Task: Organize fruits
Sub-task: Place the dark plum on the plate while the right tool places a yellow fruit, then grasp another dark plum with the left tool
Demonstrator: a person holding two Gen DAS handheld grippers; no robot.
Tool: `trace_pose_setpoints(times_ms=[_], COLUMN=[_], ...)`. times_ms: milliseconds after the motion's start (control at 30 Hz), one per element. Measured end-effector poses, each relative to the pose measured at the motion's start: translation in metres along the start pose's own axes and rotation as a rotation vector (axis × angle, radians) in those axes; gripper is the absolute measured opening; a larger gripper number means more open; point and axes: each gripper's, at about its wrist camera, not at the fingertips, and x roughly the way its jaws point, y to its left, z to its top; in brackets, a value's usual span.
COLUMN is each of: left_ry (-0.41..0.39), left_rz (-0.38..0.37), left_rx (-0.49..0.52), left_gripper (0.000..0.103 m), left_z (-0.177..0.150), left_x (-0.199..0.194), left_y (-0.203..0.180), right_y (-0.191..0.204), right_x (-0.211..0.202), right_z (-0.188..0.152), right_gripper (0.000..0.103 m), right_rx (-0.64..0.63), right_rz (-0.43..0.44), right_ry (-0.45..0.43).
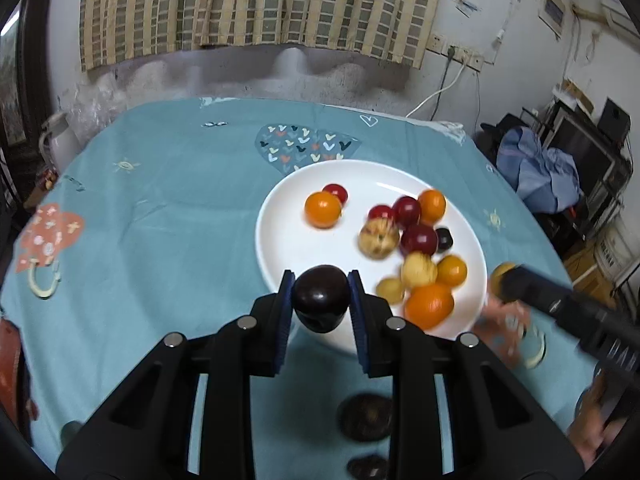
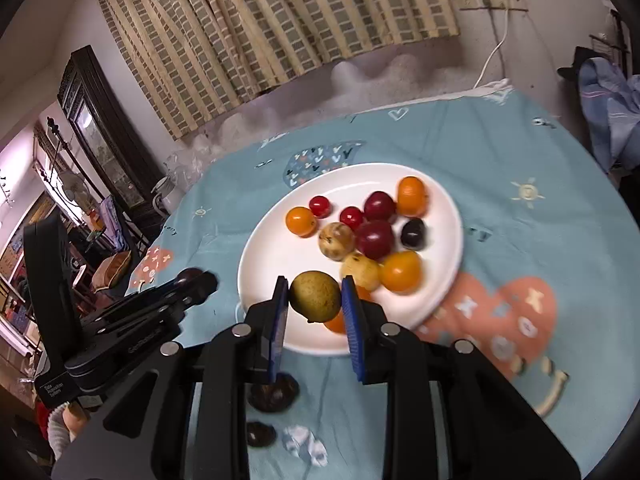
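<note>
Holding fruit w/ both: left tool [image 1: 321, 294] squeezes dark plum [image 1: 320, 295], right tool [image 2: 315, 298] squeezes green pear [image 2: 315, 296]; plate [image 2: 276, 280] mid-frame mostly full, dark bits on bench [image 2: 500, 152] left.

one plate [image 2: 276, 256], four oranges [image 2: 401, 271]

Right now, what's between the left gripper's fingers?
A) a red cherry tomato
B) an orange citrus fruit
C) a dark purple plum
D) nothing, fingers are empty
C: in the left wrist view the left gripper has its fingers pressed on both sides of a dark purple plum, held in front of the near rim of the white plate.
</note>
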Motion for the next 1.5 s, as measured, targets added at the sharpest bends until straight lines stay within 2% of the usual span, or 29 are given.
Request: trace_pose_setpoints(times_ms=[167,233,300,333,367,400,567,700,767,900,967,1100,1200,1300,1500], left_ry=[0.036,0.06,0.065,0.06,0.051,0.039,0.016,0.025,0.039,0.036,0.037,0.039,0.03,0.022,0.004], left_rz=[0.021,0.005,-0.011,-0.01,-0.007,-0.005,-0.019,0.008,-0.005,-0.04,-0.034,-0.005,0.027,0.073,0.05], left_rx=[-0.014,-0.018,-0.031,-0.035,-0.036,-0.033,-0.064,0.009,0.047,0.131,0.192,0.229,0.244,0.304,0.365], left_gripper=[0.027,0.027,0.039,0.053,0.055,0.055,0.056,0.056,0.056,0.057,0.059,0.059,0.056,0.052,0.051], left_z=[0.009,0.008,0.007,0.005,0.005,0.005,0.001,-0.026,-0.045,-0.077,-0.097,-0.118,-0.122,-0.13,-0.137], left_x=[0.038,0.052,0.058,0.058,0.056,0.052,0.028,0.007,-0.005,-0.028,-0.035,-0.037,-0.032,-0.025,-0.025], left_y=[0.004,0.008,0.011,0.013,0.014,0.015,0.028,0.023,0.016,-0.002,-0.015,-0.024,-0.028,-0.038,-0.049], right_y=[0.008,0.009,0.009,0.008,0.007,0.005,0.007,0.021,0.02,0.001,-0.008,-0.019,-0.017,-0.013,-0.007], right_x=[0.034,0.042,0.049,0.048,0.043,0.034,0.002,-0.025,-0.03,-0.043,-0.046,-0.046,-0.046,-0.043,-0.038], right_z=[-0.001,-0.001,0.001,0.001,0.0,-0.001,-0.001,-0.014,-0.019,-0.042,-0.048,-0.052,-0.054,-0.056,-0.06], right_gripper=[0.027,0.028,0.042,0.073,0.079,0.079,0.079,0.079,0.079,0.08,0.08,0.08,0.08,0.08,0.08], right_rx=[-0.011,-0.017,-0.016,-0.02,-0.021,-0.021,-0.018,-0.07,-0.068,-0.007,0.031,0.091,0.079,0.059,0.031], right_rz=[0.003,0.018,-0.031,-0.05,-0.049,-0.045,0.018,0.002,-0.002,0.002,0.013,0.043,0.04,0.033,0.023], right_ry=[0.03,0.03,0.066,0.064,0.022,-0.038,-0.069,-0.082,-0.077,-0.07,-0.064,-0.053,-0.054,-0.046,-0.032])
